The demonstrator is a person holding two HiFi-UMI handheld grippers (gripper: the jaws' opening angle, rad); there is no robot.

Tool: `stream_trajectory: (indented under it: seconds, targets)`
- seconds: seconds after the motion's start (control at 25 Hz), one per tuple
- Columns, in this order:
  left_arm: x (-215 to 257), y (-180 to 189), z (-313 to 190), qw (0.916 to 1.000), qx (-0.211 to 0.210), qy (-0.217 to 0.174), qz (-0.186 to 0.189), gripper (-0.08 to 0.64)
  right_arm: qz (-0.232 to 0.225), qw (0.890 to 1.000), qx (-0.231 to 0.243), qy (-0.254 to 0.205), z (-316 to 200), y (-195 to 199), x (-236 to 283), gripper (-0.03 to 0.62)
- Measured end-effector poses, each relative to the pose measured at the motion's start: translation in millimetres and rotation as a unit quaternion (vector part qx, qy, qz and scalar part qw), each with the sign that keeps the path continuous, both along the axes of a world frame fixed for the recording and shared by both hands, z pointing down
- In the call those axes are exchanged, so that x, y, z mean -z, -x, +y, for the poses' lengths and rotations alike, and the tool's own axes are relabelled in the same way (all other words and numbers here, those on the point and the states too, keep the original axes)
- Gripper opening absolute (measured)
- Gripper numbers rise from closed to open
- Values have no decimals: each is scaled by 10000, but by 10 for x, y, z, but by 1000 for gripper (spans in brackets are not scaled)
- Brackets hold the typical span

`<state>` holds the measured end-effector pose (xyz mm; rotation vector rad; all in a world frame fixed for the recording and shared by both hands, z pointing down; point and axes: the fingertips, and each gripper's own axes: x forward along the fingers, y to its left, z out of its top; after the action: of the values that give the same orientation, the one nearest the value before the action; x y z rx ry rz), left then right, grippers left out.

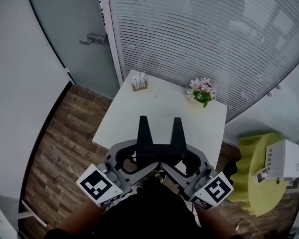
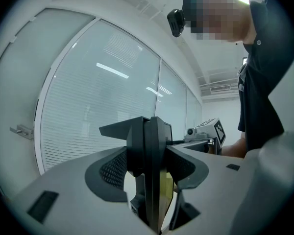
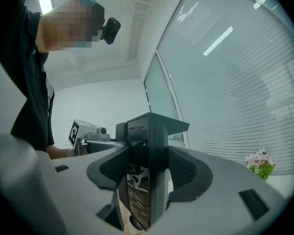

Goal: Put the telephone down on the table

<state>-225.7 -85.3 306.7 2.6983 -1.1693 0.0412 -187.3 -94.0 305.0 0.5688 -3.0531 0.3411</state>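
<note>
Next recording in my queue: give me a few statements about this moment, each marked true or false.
1. The left gripper and the right gripper both clamp the black telephone. True.
2. The table is dark wood. False: it is white; the floor is wood.
3. A flower pot stands near the table's far right corner. True.
4. The small holder touches the flower pot. False: it stands apart, at the far left corner.
</note>
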Motion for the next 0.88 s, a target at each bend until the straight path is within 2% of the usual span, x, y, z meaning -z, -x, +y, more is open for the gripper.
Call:
stream_trajectory:
  seconds: [0.12, 0.28, 0.48, 0.76, 0.88]
  targets:
    - [-67, -15, -243, 9997, -174, 89, -156, 243, -45, 9999, -86, 50, -258, -15, -35, 261]
    - [-113, -58, -584, 9994, -175, 266, -101, 242, -82, 9996, -161, 195, -571, -58, -109, 261]
    - [-298, -112, -895, 9976, -415, 459, -299, 243, -69, 9989, -224, 394, -906, -109, -275, 261]
    - [-667, -140, -1255, 9929, -688, 947, -199, 244, 49, 9951, -537, 828, -1228, -141, -655, 261]
    - [-857, -132, -1422, 9890, -948, 1123, -187, 243, 124, 9911, -773, 1079, -1375, -138, -857, 261]
